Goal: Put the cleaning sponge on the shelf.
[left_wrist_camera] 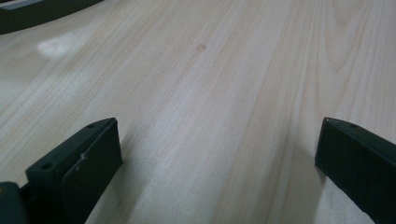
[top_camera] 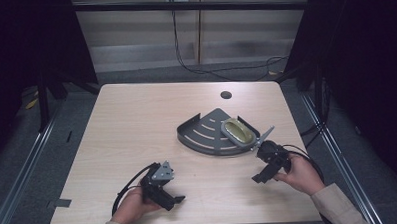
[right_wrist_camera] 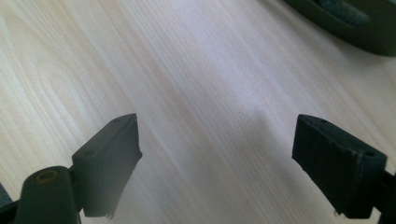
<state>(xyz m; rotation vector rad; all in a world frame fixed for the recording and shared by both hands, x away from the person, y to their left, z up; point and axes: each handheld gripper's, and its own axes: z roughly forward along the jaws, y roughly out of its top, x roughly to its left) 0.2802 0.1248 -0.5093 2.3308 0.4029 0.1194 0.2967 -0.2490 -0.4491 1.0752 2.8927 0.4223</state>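
1. While both claws sit low at the near edge of the worktop, nothing is gripped: left claw has its jaws spread wide over bare wood, and right claw likewise.
2. Grey quarter-round rack lies right of centre; a yellowish soap dish rests in its right part.
3. Right claw is just near-right of the rack, left claw well apart from it.
4. Judgement: the dish looks already placed, or the grasp hasn't started; I can't tell which.
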